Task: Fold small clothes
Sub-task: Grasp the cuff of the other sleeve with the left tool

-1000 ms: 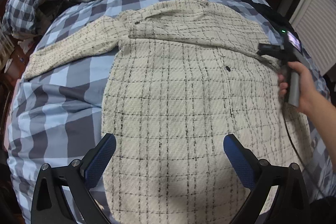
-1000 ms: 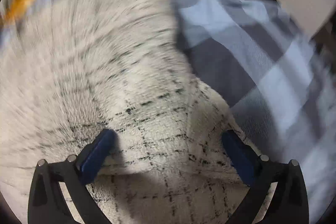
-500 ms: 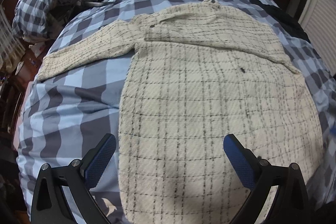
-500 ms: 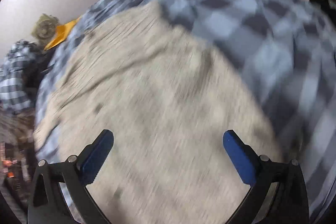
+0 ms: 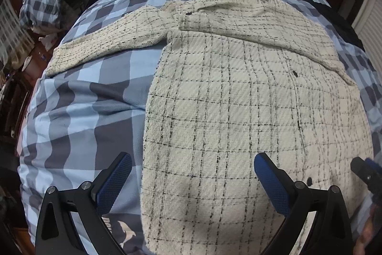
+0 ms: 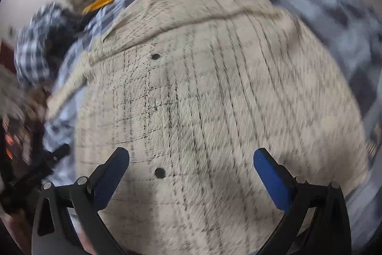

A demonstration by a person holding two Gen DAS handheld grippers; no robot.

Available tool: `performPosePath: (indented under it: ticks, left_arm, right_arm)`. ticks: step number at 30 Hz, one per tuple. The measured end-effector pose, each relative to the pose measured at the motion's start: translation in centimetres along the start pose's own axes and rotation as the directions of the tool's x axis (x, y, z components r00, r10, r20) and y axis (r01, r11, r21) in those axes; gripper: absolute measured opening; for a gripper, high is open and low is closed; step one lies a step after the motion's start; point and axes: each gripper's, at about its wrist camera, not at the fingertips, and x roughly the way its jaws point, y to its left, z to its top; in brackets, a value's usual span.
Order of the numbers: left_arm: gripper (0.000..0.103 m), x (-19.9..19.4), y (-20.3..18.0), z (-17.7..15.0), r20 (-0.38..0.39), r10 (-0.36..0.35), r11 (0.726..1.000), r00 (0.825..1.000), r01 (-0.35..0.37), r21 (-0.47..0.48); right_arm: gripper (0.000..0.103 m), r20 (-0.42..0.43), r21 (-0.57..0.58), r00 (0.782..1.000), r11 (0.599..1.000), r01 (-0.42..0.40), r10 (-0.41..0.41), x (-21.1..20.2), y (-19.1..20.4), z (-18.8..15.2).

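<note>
The cream checked jacket [image 5: 238, 97] lies spread flat on the bed [image 5: 78, 111], collar at the far end, hem toward me, one sleeve folded across the chest and the other sleeve [image 5: 107, 47] stretched out to the left on the blue checked cover. I judge it a thick, nubbly knit: soft, limp, fairly weighty for its size, with enough tooth that the pads should not slip, though it will sag and drag if lifted from one point. I would pinch it at an edge, either the outstretched cuff or the two hem corners, taking a single layer. My left gripper [image 5: 191, 183] hovers over the hem with its jaws wide apart and nothing between them; the right gripper [image 6: 191, 176] is likewise spread and empty above the button line, its view smeared by motion. Against a second ago, the right gripper has left the far right shoulder, where a hand held it, and now shows at the near right edge of the left view.
</note>
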Motion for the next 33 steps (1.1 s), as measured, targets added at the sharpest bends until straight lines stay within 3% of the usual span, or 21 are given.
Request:
performPosePath:
  ticks: [9, 12, 15, 17, 20, 23, 28, 31, 33]
  left_arm:
    - [0.103, 1.0, -1.4, -0.2, -0.014, 0.027, 0.998, 1.000, -0.026, 0.065]
    - [0.103, 0.1, -2.2, -0.6, 0.015, 0.078, 0.988, 0.997, -0.079, 0.133]
    - [0.103, -1.4, -2.3, -0.3, 0.039, 0.045, 0.981, 0.998, -0.052, 0.188]
    - [0.103, -2.9, -1.2, 0.4, 0.071, 0.009, 0.984, 0.997, -0.021, 0.175]
    - [0.103, -3.9, 2.0, 2.5, 0.078, -0.054, 0.991, 0.996, 0.043, 0.130]
    - [0.103, -2.6, 7.3, 4.7, 0.070, -0.062, 0.996, 0.996, 0.057, 0.069]
    - [0.103, 1.9, 17.7, 6.4, -0.004, 0.033, 0.997, 0.999, -0.034, -0.075]
    - [0.103, 3.9, 23.2, 6.8, -0.005, 0.084, 0.982, 0.996, -0.083, -0.167]
    - [0.103, 5.6, 27.5, 7.3, -0.022, 0.060, 0.959, 0.998, -0.064, -0.276]
  right_arm:
    - [0.102, 0.063, -0.112, 0.989, 0.983, 0.142, -0.136, -0.2, 1.0, 0.2]
    - [0.102, 0.075, -0.109, 0.994, 0.990, 0.093, -0.085, -1.6, 0.5, 0.7]
    - [0.102, 0.127, -0.145, 0.988, 0.984, 0.101, -0.083, -4.0, -0.1, 1.1]
    - [0.102, 0.157, -0.210, 0.983, 0.969, 0.127, -0.095, -4.9, -0.1, 1.5]
    - [0.102, 0.223, -0.268, 0.963, 0.940, 0.212, -0.153, -5.7, -0.9, 2.4]
    - [0.102, 0.245, -0.220, 0.939, 0.930, 0.295, -0.240, -4.9, -2.1, 3.2]
    - [0.102, 0.146, -0.153, 0.973, 0.967, 0.203, -0.181, -2.8, -2.6, 3.4]
    - [0.102, 0.138, -0.163, 0.974, 0.966, 0.200, -0.179, -2.3, -1.9, 3.0]
    - [0.102, 0.155, -0.183, 0.968, 0.957, 0.226, -0.199, -2.1, -1.3, 2.4]
